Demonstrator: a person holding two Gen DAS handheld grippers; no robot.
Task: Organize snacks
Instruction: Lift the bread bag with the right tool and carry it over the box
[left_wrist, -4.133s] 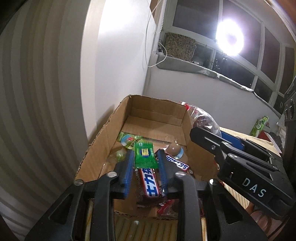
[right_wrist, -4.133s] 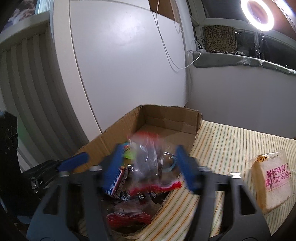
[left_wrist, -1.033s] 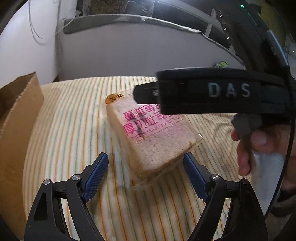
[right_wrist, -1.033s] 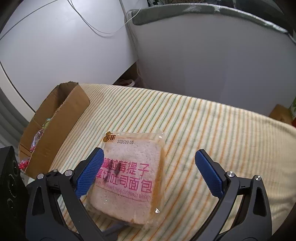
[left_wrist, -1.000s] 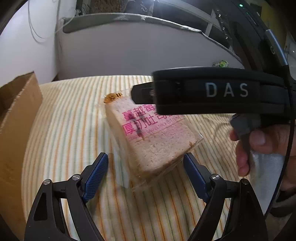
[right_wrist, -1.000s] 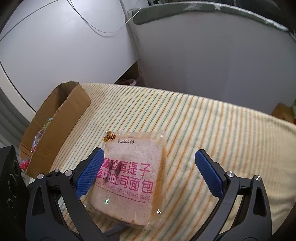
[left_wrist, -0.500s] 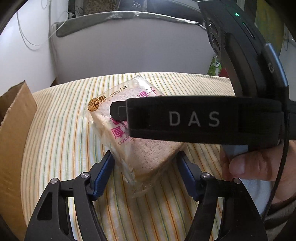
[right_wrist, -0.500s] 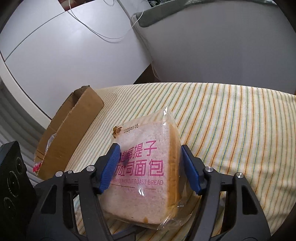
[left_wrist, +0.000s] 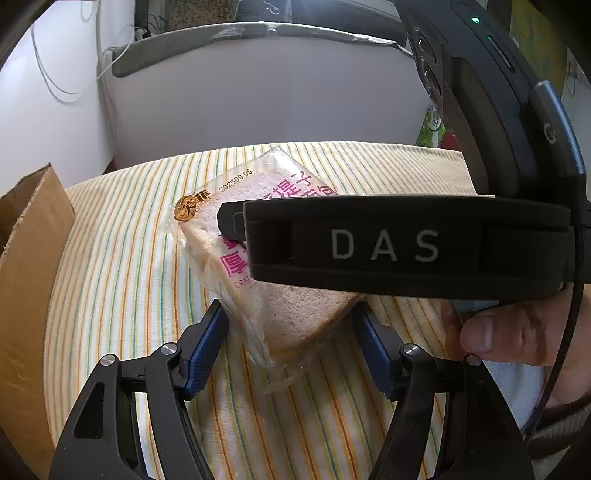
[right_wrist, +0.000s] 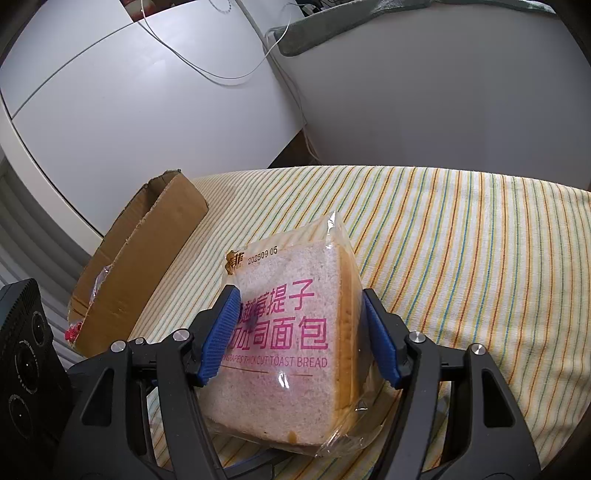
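Observation:
A clear pack of toast bread (right_wrist: 295, 343) with pink lettering is gripped at both sides by my right gripper (right_wrist: 300, 332), tilted up off the striped cloth. In the left wrist view the bread (left_wrist: 280, 295) sits between the blue pads of my left gripper (left_wrist: 290, 345), which press its near corner. The black body of the right gripper (left_wrist: 388, 243) crosses over the bread there. The cardboard snack box (right_wrist: 147, 254) stands to the left with red wrappers inside; its wall also shows in the left wrist view (left_wrist: 29, 266).
The striped cloth (right_wrist: 461, 240) covers the table to the right and behind. White walls and a cable lie beyond. A green packet (left_wrist: 434, 127) sits at the table's far right. The person's hand (left_wrist: 517, 332) holds the right gripper.
Both grippers have closed in on the bread from wide open. The right one now holds it and has lifted and tilted it; the left pads have come up against its near corner.

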